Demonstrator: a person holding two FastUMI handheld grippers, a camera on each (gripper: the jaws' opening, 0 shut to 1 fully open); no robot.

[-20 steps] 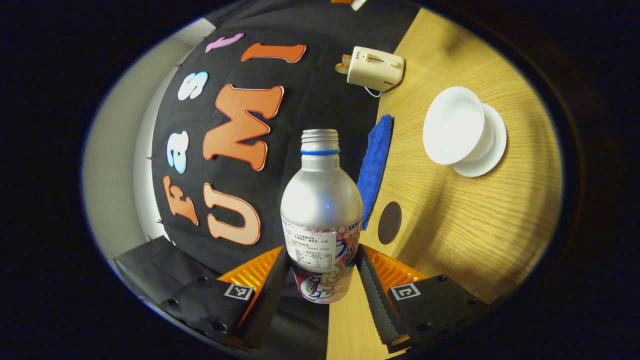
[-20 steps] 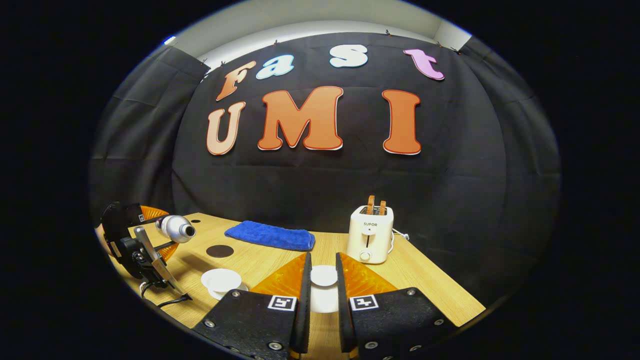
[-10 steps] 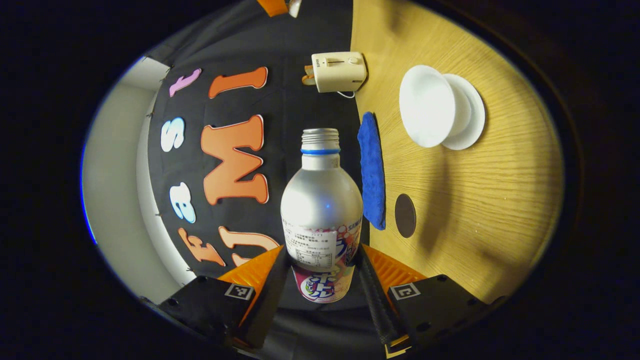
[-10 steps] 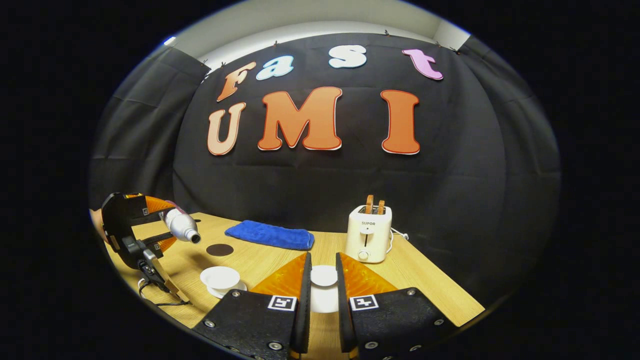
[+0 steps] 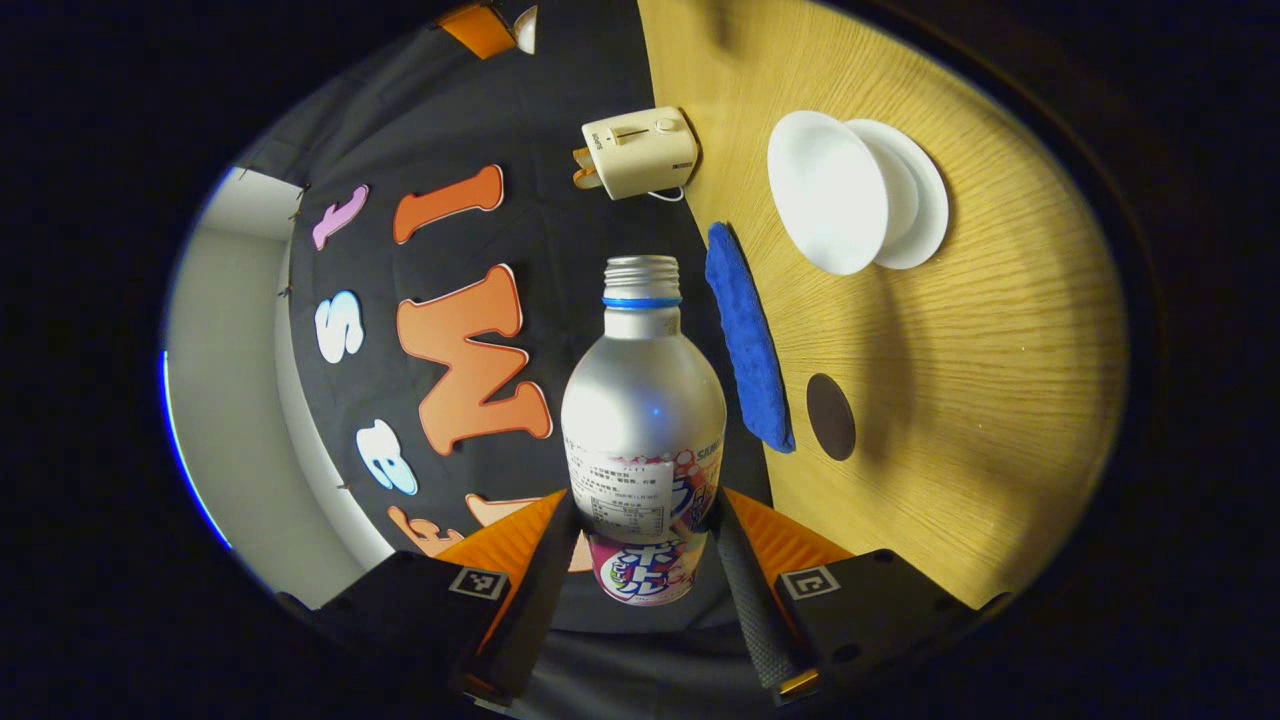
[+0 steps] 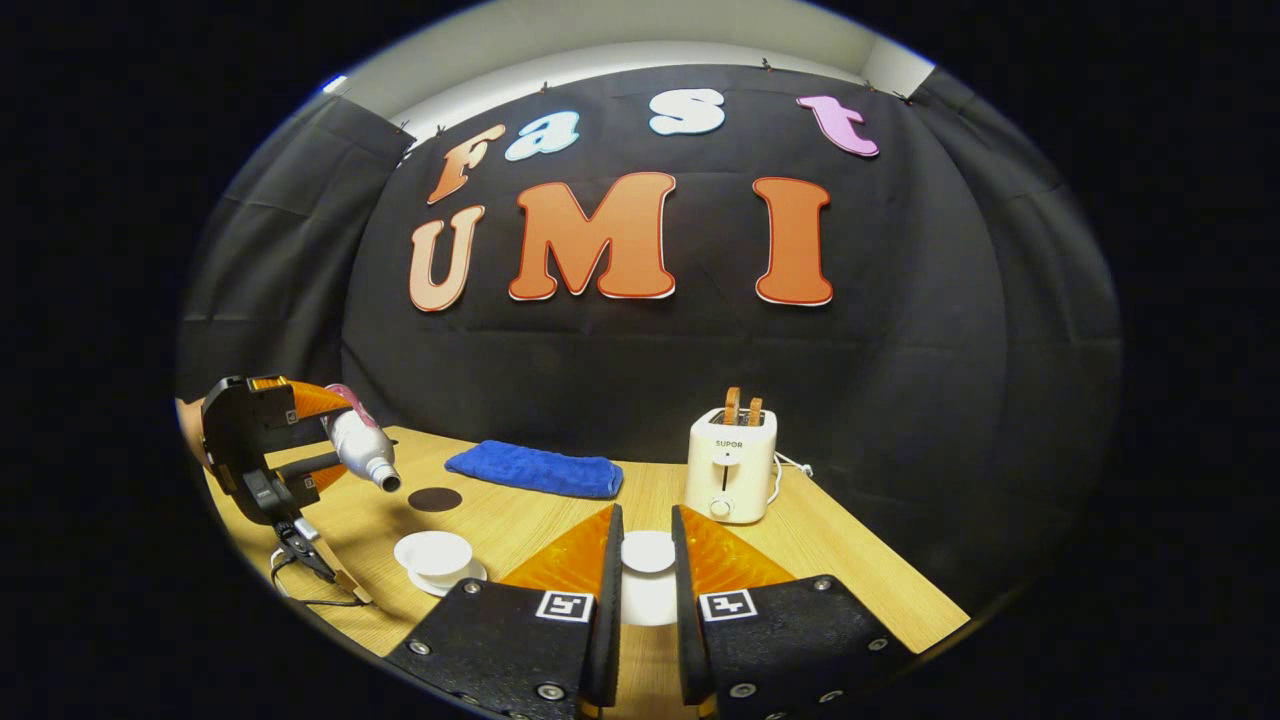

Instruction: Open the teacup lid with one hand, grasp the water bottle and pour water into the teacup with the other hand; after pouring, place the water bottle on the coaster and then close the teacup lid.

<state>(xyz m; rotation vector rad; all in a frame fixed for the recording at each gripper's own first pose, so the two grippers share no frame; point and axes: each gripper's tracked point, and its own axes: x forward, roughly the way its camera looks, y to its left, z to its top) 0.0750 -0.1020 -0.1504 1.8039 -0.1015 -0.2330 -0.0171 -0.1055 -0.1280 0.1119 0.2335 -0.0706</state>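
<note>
The water bottle (image 5: 643, 400) fills the centre of the left gripper view, uncapped, gripped low on its body by the left tool (image 5: 640, 540). In the right gripper view it tilts mouth-down at left, above the open teacup (image 6: 434, 555) on the tabletop (image 6: 850, 570). The right tool (image 6: 647, 560) pinches the white teacup lid (image 6: 648, 551) at bottom centre.

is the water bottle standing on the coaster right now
No: the water bottle is held in the air by the left gripper, tipped mouth-down toward the teacup, while the coaster lies bare on the table.
</note>
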